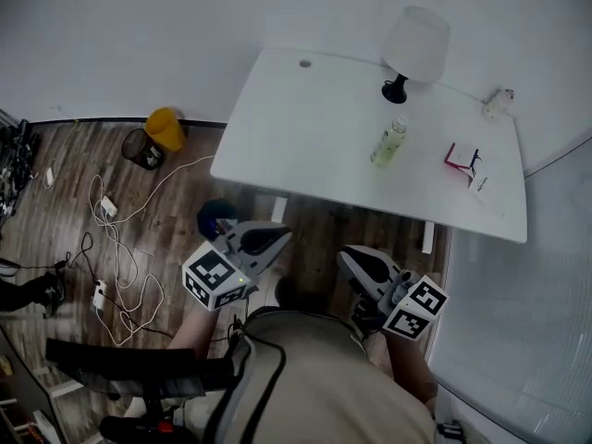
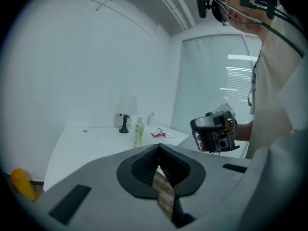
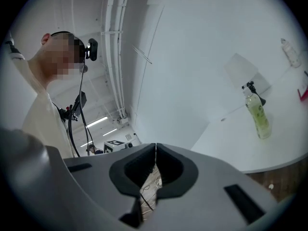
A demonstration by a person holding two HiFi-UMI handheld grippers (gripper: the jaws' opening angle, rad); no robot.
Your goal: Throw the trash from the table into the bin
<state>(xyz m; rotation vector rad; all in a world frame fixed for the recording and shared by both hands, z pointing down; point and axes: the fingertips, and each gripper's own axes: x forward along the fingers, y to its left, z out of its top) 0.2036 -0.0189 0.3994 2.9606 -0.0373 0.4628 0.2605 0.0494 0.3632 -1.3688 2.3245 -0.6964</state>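
Observation:
A white table (image 1: 305, 128) holds a green-tinted bottle (image 1: 389, 141) lying on its top and red and white paper scraps (image 1: 465, 162) toward its right end. A black mesh bin (image 1: 141, 149) stands on the wood floor left of the table, with a yellow object (image 1: 166, 128) at its rim. My left gripper (image 1: 276, 235) and right gripper (image 1: 349, 260) hang in front of the table's near edge, apart from everything on it. Both are shut and empty, as the left gripper view (image 2: 159, 148) and right gripper view (image 3: 155, 146) show. The bottle (image 2: 138, 132) (image 3: 258, 115) stands beyond each.
A lamp with a white shade (image 1: 413, 49) stands at the table's back edge, and a small white bottle (image 1: 496, 103) lies at the back right corner. White cables and chargers (image 1: 111, 248) trail over the floor at left. A glass partition (image 1: 546, 276) runs along the right.

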